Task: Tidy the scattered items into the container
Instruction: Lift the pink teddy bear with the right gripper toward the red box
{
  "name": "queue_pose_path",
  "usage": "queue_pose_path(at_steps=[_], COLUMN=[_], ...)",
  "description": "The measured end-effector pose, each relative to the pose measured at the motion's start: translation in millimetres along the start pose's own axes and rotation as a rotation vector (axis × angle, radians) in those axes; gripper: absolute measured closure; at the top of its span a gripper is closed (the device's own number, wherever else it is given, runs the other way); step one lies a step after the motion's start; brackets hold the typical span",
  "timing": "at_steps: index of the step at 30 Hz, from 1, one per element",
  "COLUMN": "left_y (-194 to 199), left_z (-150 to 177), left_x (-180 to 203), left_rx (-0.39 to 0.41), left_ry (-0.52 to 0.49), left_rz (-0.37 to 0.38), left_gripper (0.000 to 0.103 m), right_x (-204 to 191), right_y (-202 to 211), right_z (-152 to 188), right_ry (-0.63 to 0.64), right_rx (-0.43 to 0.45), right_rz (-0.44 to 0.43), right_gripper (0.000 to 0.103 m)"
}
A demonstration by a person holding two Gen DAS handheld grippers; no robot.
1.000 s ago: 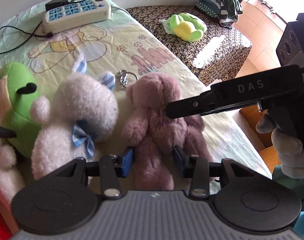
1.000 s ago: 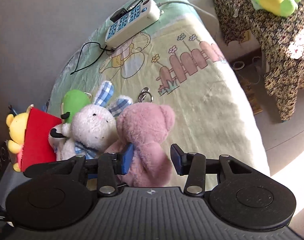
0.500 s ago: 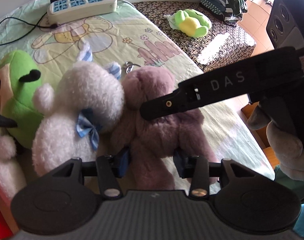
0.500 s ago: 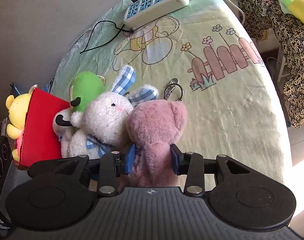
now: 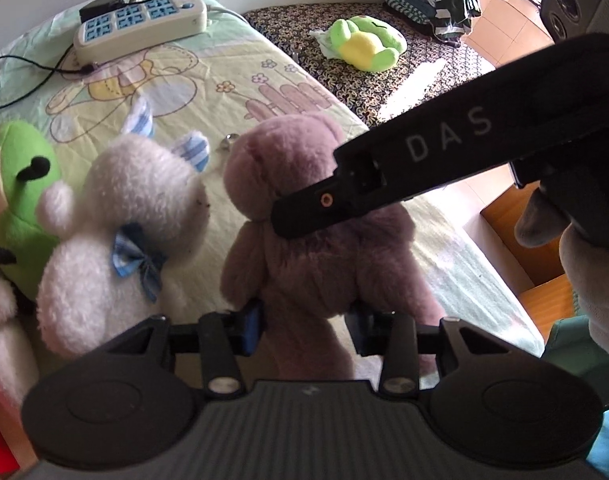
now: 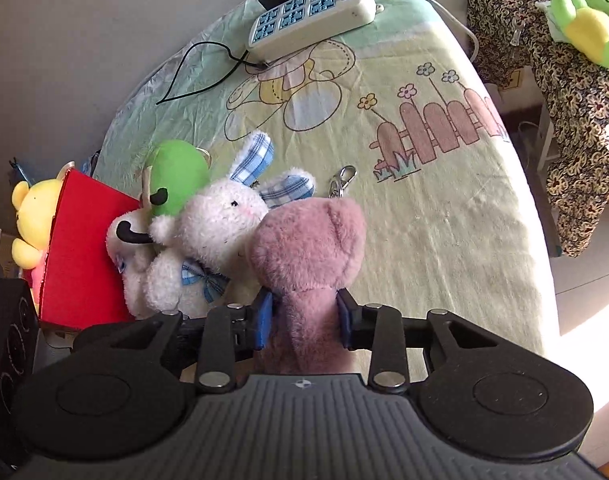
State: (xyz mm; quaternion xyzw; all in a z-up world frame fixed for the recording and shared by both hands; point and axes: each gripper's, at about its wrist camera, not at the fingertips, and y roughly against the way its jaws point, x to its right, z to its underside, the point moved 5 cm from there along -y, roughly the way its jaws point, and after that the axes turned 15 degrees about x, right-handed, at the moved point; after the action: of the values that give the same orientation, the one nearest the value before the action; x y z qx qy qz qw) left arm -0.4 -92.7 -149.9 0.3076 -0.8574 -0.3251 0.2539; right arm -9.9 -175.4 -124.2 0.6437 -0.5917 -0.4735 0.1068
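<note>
A pink teddy bear (image 5: 276, 156) (image 6: 308, 240) sits upright on the cartoon-print bedsheet, held by both grippers. My left gripper (image 5: 304, 326) pinches its lower body, jaws tightening slightly. My right gripper (image 6: 304, 316) has its blue pads pressed into the bear below the head, jaws still closing. One of the right gripper's fingers (image 5: 404, 168) crosses the bear's neck in the left wrist view. A red container (image 6: 80, 256) stands at the left, a yellow bear (image 6: 32, 216) behind it. A white bunny (image 6: 220, 224) (image 5: 144, 188) and a green plush (image 6: 176, 172) lean beside it.
A white power strip (image 6: 308, 12) with black cords lies at the far end of the bed. A metal key clasp (image 6: 342, 180) rests just beyond the bear. A green frog plush (image 6: 588, 28) sits on a floral-covered stool past the bed's right edge, with folded clothes (image 5: 436, 0) behind.
My right gripper's pads closed in on the pink bear, and its finger slid further left across the bear's neck. The bear now stands taller and nearer both cameras.
</note>
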Motion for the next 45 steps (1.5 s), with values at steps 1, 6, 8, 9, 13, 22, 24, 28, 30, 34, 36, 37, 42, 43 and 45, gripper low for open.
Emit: queue_pose_path(at_steps=[1,6,8,9,13,22,24,28,30,34,36,37,42,43,45], left_y=[2.2,18.5,25.0,28.3,45.0,86.4,94.7,112.8,121.7,139.2,147.2,150.4,164.4,168.8,176.2], left_z=[-2.2,-13.4,-17.3,-18.9,-24.3,-39.4,-42.2,-43.9,-43.6,-42.9,-42.9,-43.0,-39.6,-37.9,-35.8], left_x=[0.3,5.7,5.5,4.4,-0.2,-15.8,-20.5,-28.5,-32.3,-39.3,-42.8,-44.5,-48.7,-49.1,-49.6], left_rx=[0.007,0.058,0.078,0.087,0.127,0.226,0.244,0.278,0.294,0.325,0.335,0.337,0.342,0.345,0.354], left_ry=[0.005,-0.013,-0.011,-0.006,0.014,0.045,0.054,0.069,0.077,0.093,0.103,0.107,0.124,0.128,0.132], left_rz=[0.003,0.001,-0.003,-0.004,-0.016,-0.07,-0.083,-0.113,-0.129,-0.165,-0.18,-0.188,-0.235,-0.248,-0.274], left_gripper=[0.064,0.064,0.064,0.064,0.064,0.064,0.064,0.064,0.064,0.064,0.064,0.064,0.064,0.064,0.064], right_x=[-2.9,-21.3,-30.7,-34.7,-52.1,-102.4,-112.6,-131.6,-139.6,-157.8,-165.6,-169.3,-180.3,-181.7,-183.6], right_y=[2.7,17.1,22.1,24.1,31.1,43.8,45.4,48.1,49.2,51.5,53.7,54.1,52.7,52.7,53.1], right_z=[-1.3,-9.7,-12.0,-12.7,-16.5,-25.8,-27.4,-28.9,-29.3,-27.4,-27.4,-27.6,-26.2,-25.8,-25.0], right_ry=[0.014,0.091,0.134,0.148,0.2,0.317,0.339,0.374,0.383,0.402,0.403,0.403,0.384,0.374,0.352], right_rx=[0.007,0.053,0.073,0.082,0.117,0.203,0.219,0.242,0.251,0.27,0.282,0.285,0.286,0.287,0.292], right_rz=[0.014,0.079,0.098,0.104,0.117,0.098,0.09,0.066,0.05,0.011,-0.018,-0.028,-0.071,-0.088,-0.122], right_gripper=[0.068,0.068,0.068,0.068,0.068,0.068,0.068,0.068,0.068,0.069,0.069,0.069,0.069,0.069,0.069])
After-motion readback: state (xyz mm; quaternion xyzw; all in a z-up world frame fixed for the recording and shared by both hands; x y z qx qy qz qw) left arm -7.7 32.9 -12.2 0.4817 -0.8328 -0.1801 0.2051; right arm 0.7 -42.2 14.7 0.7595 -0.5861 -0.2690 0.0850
